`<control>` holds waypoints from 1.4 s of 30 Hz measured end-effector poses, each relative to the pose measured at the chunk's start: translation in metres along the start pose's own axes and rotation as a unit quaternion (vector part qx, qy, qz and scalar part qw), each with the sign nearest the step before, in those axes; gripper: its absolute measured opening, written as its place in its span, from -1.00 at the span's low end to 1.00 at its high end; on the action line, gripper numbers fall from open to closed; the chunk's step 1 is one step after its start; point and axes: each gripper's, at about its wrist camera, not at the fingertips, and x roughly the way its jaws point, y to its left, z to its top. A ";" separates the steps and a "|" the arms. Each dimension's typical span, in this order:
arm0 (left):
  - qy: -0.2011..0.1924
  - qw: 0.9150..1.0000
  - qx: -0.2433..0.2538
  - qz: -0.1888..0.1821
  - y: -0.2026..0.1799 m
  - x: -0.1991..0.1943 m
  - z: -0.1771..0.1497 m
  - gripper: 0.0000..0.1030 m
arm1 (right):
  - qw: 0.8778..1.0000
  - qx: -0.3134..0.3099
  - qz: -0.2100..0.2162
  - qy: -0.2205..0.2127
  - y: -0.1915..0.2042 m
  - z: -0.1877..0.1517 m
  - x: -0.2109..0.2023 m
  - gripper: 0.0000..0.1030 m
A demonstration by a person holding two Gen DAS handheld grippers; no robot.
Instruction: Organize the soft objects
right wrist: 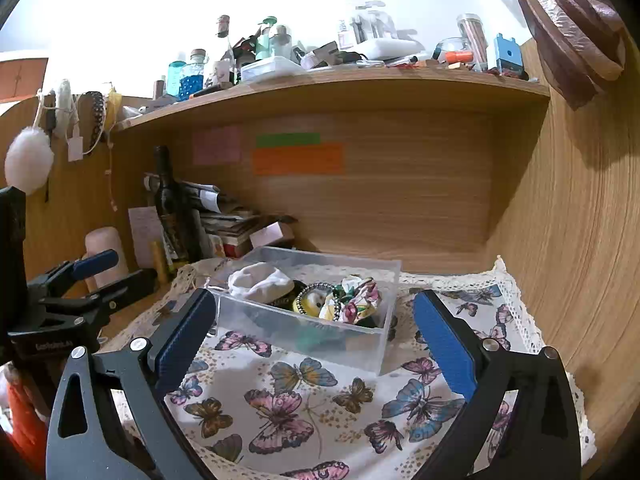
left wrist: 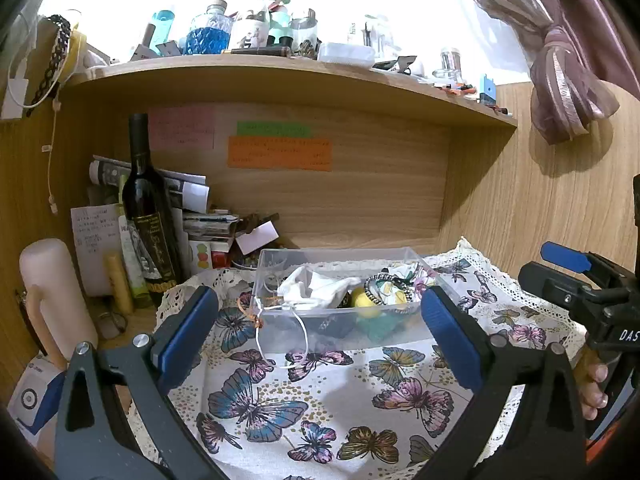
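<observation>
A clear plastic box (left wrist: 280,332) (right wrist: 320,340) stands on the butterfly cloth (left wrist: 320,392) (right wrist: 304,400). In it lie a white cloth piece (left wrist: 320,290) (right wrist: 258,282), a yellow soft ball (left wrist: 362,300) (right wrist: 310,304), a beaded ring (left wrist: 386,286) and a floral scrunchie (right wrist: 360,300). A thin white cord (left wrist: 298,332) hangs over the box's front wall. My left gripper (left wrist: 320,328) is open and empty, in front of the box. My right gripper (right wrist: 316,332) is open and empty, also before the box. Each gripper shows at the edge of the other's view.
A dark wine bottle (left wrist: 146,216) (right wrist: 172,208), a pale candle (left wrist: 52,292) (right wrist: 106,252) and stacked papers (left wrist: 208,224) crowd the left back corner. A wooden shelf (left wrist: 280,76) (right wrist: 340,84) full of bottles hangs above. A wooden wall (right wrist: 580,240) stands at right.
</observation>
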 end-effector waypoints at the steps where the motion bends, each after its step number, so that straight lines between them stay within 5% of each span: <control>1: -0.001 1.000 0.000 -0.001 0.000 0.000 0.000 0.99 | 1.000 0.000 0.000 0.000 0.000 0.000 0.000 0.93; 42: -0.012 1.000 0.001 0.002 -0.004 -0.008 0.004 1.00 | 1.000 0.001 0.011 -0.010 0.008 0.003 -0.006 0.98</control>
